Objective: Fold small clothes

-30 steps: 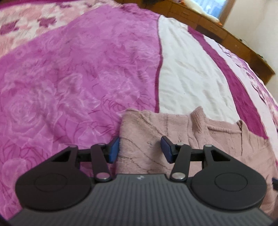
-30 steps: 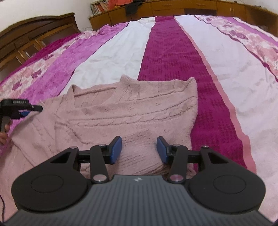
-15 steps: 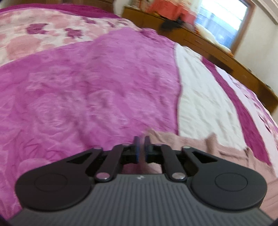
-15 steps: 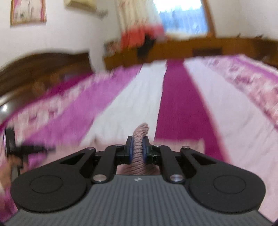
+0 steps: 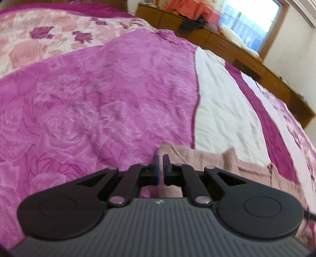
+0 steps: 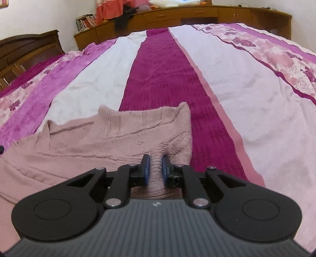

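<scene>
**Two grippers pinch one pink sweater**

Both grippers are clenched at the near edge of a dusty-pink knit sweater (image 6: 110,138) spread on a striped magenta, white and floral bedspread (image 6: 227,94). The right gripper (image 6: 156,168) squeezes a bunched ridge of knit between its blue pads. The left gripper (image 5: 160,168) has its pads nearly together at the sweater (image 5: 207,160) edge; whether cloth is caught between them cannot be told. In the right view the sweater runs from 6 toward 9 o'clock. Wooden cabinets (image 6: 197,13) stand at 12.
</scene>
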`<action>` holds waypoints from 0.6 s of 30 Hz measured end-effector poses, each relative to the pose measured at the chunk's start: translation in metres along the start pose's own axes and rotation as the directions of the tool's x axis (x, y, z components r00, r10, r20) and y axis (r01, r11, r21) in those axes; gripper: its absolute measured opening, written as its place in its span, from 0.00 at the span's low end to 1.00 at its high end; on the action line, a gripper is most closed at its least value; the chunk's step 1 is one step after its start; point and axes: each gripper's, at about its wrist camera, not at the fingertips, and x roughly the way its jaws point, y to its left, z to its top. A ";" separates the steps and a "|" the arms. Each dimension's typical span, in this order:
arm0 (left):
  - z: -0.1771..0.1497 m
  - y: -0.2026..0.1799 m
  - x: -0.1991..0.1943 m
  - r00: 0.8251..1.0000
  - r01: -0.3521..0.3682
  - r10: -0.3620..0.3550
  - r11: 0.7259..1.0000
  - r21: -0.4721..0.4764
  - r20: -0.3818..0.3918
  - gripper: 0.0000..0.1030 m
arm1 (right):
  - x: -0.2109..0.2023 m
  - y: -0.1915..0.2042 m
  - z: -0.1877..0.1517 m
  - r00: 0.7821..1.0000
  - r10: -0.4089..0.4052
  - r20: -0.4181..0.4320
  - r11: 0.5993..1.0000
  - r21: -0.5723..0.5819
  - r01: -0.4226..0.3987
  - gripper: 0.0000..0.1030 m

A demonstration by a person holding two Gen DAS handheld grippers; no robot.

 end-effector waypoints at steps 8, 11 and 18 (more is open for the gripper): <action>-0.019 -0.034 -0.021 0.996 0.062 -0.053 0.988 0.141 -0.066 0.06 | -0.050 0.018 0.012 0.995 0.035 0.098 0.999 -0.039 -0.031 0.44; -0.028 -0.038 -0.021 0.993 0.083 -0.071 0.987 0.137 -0.092 0.06 | -0.061 0.028 0.005 0.993 0.081 0.089 0.995 -0.062 -0.076 0.50; -0.040 -0.036 -0.006 0.991 0.051 -0.033 0.988 0.143 -0.127 0.06 | -0.040 0.037 -0.019 0.994 0.111 -0.005 0.992 -0.060 -0.111 0.50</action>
